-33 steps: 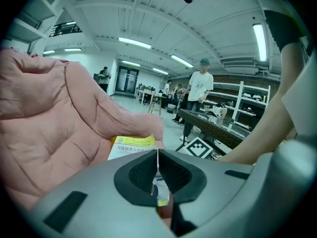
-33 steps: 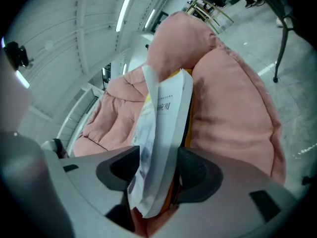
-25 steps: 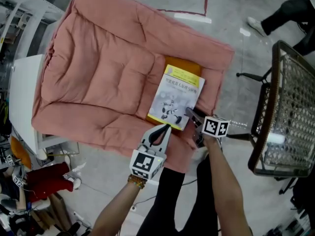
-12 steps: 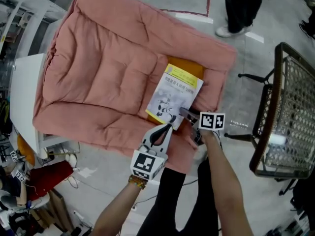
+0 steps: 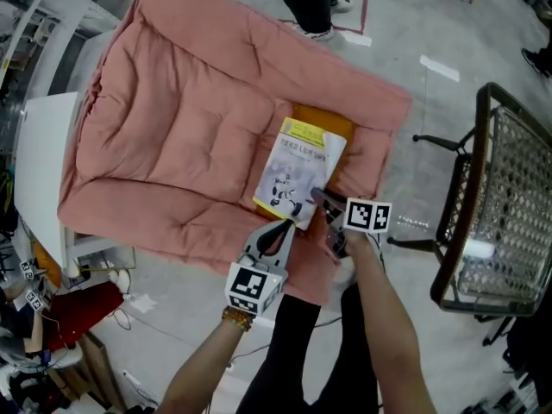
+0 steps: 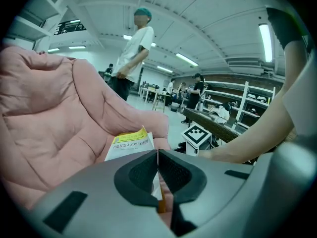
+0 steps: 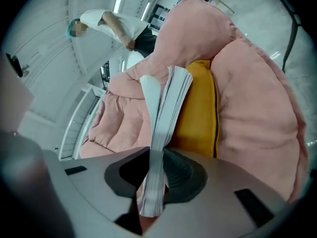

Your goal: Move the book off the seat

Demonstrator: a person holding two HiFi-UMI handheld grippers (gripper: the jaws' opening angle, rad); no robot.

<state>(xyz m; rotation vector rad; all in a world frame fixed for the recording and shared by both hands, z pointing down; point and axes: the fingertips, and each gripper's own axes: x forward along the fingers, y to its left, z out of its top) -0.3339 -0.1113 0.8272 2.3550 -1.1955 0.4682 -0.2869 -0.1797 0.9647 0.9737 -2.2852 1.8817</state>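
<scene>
Seat point(image 5: 172, 128): soft pink padding.
Orange cushion point(image 5: 332, 119): under the book, by the seat's right edge.
Book point(image 5: 297, 166): thin softcover near the seat's front right corner. It looks light and floppy, so it is best pinched deep.
Right gripper point(image 5: 321, 198): jaws just closed, clamping the book's edge.
Left gripper point(image 5: 290, 224): jaws together, at the book's near corner.

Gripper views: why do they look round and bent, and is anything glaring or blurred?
Left gripper view: wide-angle lens, so a round frame, black corners and a bowed ceiling; the light strip glares. Right gripper view: same bending, with the book sharp up close. Head view: even light, faint shadows.
</scene>
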